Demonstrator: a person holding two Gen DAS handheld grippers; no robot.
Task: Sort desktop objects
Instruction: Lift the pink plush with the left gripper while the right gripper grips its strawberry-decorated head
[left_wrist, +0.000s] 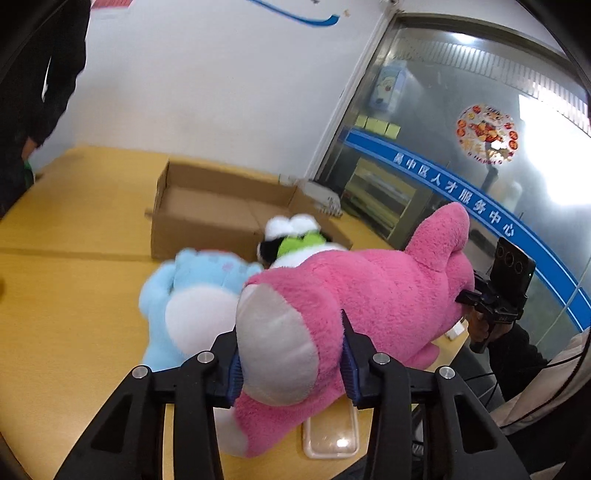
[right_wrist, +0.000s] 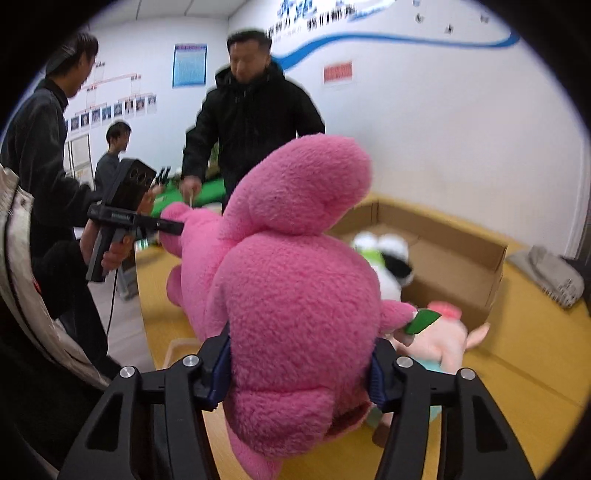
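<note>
A big pink plush bear (left_wrist: 369, 291) is held between both grippers above the yellow table (left_wrist: 74, 295). My left gripper (left_wrist: 291, 365) is shut on its grey-soled foot. My right gripper (right_wrist: 299, 369) is shut on the bear's other end (right_wrist: 295, 295). The right gripper also shows in the left wrist view (left_wrist: 461, 295), and the left one in the right wrist view (right_wrist: 177, 227). A light blue plush (left_wrist: 184, 295) lies under the bear. A black, white and green plush (left_wrist: 291, 240) sits by an open cardboard box (left_wrist: 207, 229). A pale pink plush (right_wrist: 439, 339) lies beside the box (right_wrist: 461, 266).
A clear plastic case (left_wrist: 330, 432) lies on the table under the bear. A man in a black jacket (right_wrist: 251, 110) stands at the table's far side; two more people stand at the left. A grey folded cloth (right_wrist: 550, 277) lies at the right. A glass door (left_wrist: 461, 147) is behind.
</note>
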